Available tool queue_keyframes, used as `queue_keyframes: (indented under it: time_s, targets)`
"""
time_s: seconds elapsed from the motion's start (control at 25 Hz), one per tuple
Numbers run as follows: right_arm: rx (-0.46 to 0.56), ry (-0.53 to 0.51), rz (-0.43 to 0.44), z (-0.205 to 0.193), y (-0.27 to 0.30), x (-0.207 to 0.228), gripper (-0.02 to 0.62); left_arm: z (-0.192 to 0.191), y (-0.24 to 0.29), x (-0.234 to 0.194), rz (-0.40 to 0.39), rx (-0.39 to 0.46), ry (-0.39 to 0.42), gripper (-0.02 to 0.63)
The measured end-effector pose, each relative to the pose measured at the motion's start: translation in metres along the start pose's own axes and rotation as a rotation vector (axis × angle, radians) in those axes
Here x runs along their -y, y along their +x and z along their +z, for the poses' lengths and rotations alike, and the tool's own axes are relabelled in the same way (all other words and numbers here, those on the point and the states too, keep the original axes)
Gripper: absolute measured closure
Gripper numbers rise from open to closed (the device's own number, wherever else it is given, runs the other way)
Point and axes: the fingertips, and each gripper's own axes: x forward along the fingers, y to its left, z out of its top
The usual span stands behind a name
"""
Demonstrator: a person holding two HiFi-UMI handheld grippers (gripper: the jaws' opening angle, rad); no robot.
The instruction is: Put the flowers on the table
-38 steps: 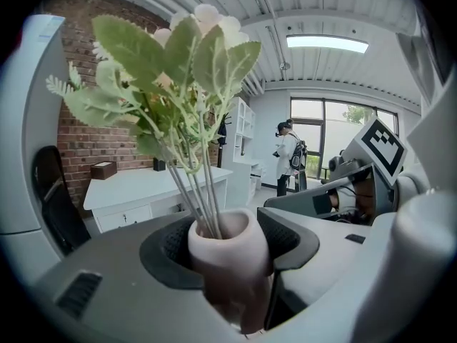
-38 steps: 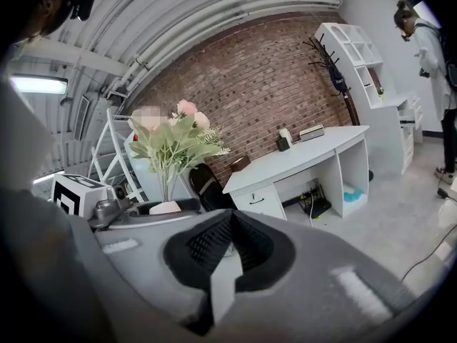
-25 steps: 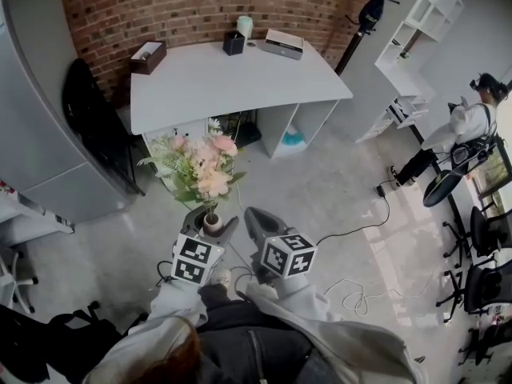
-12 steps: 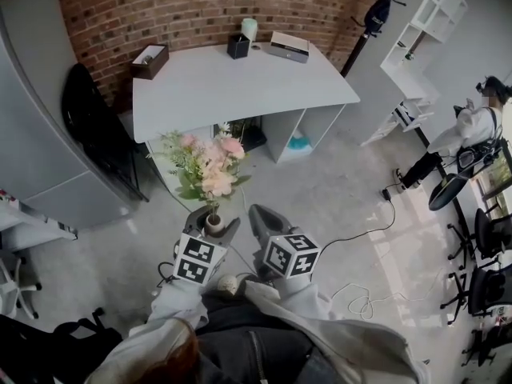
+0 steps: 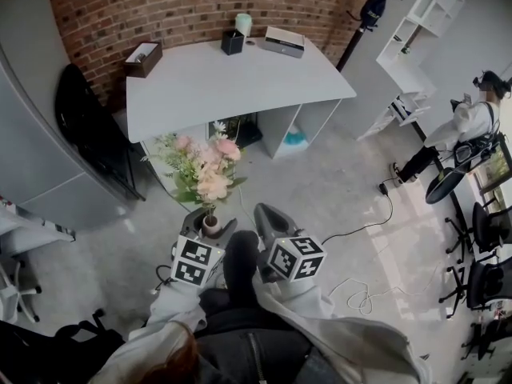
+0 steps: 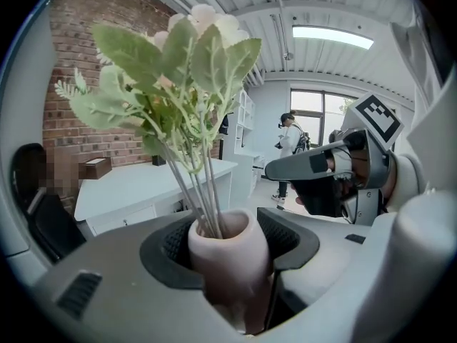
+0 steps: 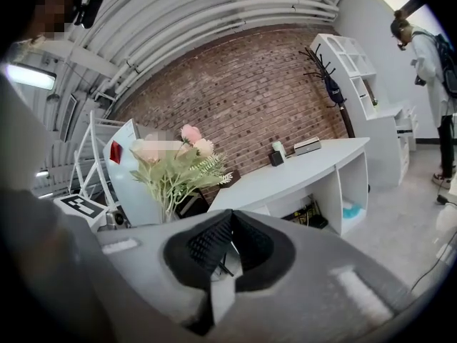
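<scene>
**Flowers in hand, worktop ahead**

The flowers (image 5: 204, 165), a pink and cream bunch with green leaves, stand upright in a small pale vase (image 6: 228, 252). It is carried above the floor, near the person and well short of the white worktop (image 5: 240, 86). The left hand-held gripper (image 5: 210, 226) grips the vase by its body, a ribbed pad pressed to either side. That hold keeps the stems vertical and the blooms clear of the jaws. Just to its right, the right hand-held gripper (image 5: 262, 213) has its jaws closed together on nothing, and it seems to have no part in the carry. A brown box (image 5: 144, 57), a black holder (image 5: 233, 42) and a flat white box (image 5: 284, 42) sit along the worktop's far edge by the brick wall (image 5: 160, 6). The near stretch is bare, and I'd judge that the natural spot to set the vase down.
</scene>
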Motion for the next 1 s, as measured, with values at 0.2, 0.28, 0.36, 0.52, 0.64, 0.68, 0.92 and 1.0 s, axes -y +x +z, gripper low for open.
queue_keyframes:
  time_s: [0.2, 0.28, 0.36, 0.52, 0.64, 0.68, 0.92, 1.0]
  targets:
    - [-0.021, 0.034, 0.003, 0.001, 0.016, 0.009, 0.597, -0.001, 0.013, -0.008, -0.007, -0.006, 0.004, 0.37]
    - [-0.029, 0.03, 0.012, 0.003, 0.026, 0.009, 0.597, 0.003, 0.02, -0.015, -0.003, -0.005, 0.002, 0.37]
    - [-0.026, 0.025, 0.013, 0.008, 0.034, 0.012, 0.597, 0.007, 0.027, -0.02, -0.004, -0.009, -0.004, 0.37]
    - [-0.021, 0.019, 0.006, 0.019, 0.047, 0.028, 0.597, 0.015, 0.048, -0.025, -0.022, -0.01, 0.004, 0.37]
    - [-0.021, 0.029, 0.008, 0.026, 0.061, 0.041, 0.597, 0.024, 0.065, -0.032, -0.03, -0.013, 0.018, 0.37]
    - [-0.02, 0.032, 0.008, 0.029, 0.065, 0.045, 0.597, 0.027, 0.07, -0.035, -0.029, -0.017, 0.02, 0.37]
    - [-0.022, 0.043, 0.014, 0.054, 0.097, 0.076, 0.597, 0.049, 0.107, -0.059, -0.007, -0.02, 0.013, 0.37]
    - [-0.031, 0.046, 0.024, 0.059, 0.109, 0.084, 0.597, 0.055, 0.12, -0.068, -0.003, -0.023, 0.008, 0.37]
